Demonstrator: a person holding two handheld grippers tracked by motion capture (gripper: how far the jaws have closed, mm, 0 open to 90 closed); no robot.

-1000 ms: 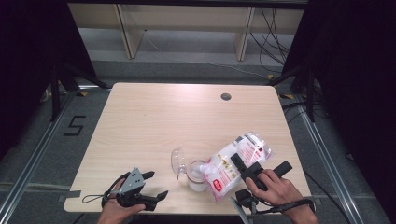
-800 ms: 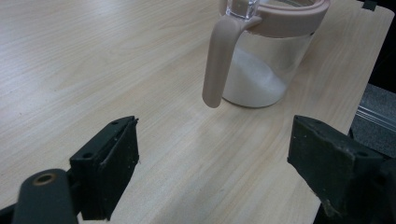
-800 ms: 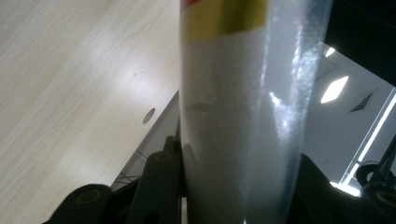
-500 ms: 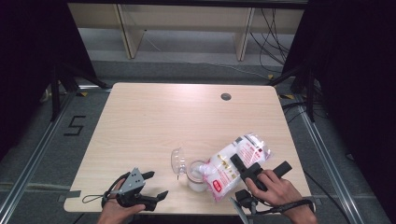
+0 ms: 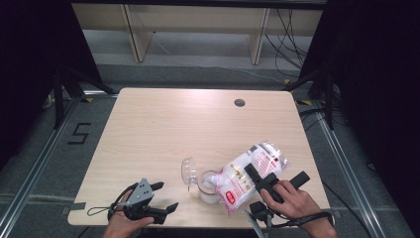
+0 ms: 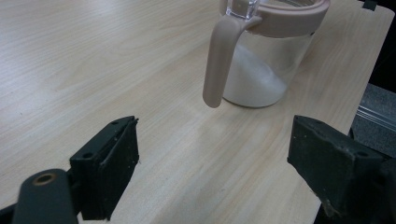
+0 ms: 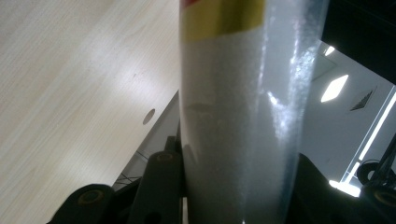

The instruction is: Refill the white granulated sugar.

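Note:
A clear jar (image 5: 207, 191) with a pink rim stands near the table's front edge, partly full of white granules; its clear lid (image 5: 188, 171) is flipped open to the left. My right gripper (image 5: 277, 176) is shut on a plastic bag of white granules (image 5: 262, 154), which is tilted with its lower end over the jar's mouth. In the right gripper view the bag (image 7: 233, 102) is pressed between the jaws of that gripper (image 7: 236, 186). My left gripper (image 5: 166, 196) rests open at the front left, pointing at the jar (image 6: 261, 70). Nothing lies between the left gripper's (image 6: 212, 140) jaws.
The light wooden table (image 5: 163, 129) has a round cable hole (image 5: 239, 102) at the back right. A pink tab (image 6: 219, 60) hangs from the jar's rim toward the left gripper. Shelving and cables stand behind the table.

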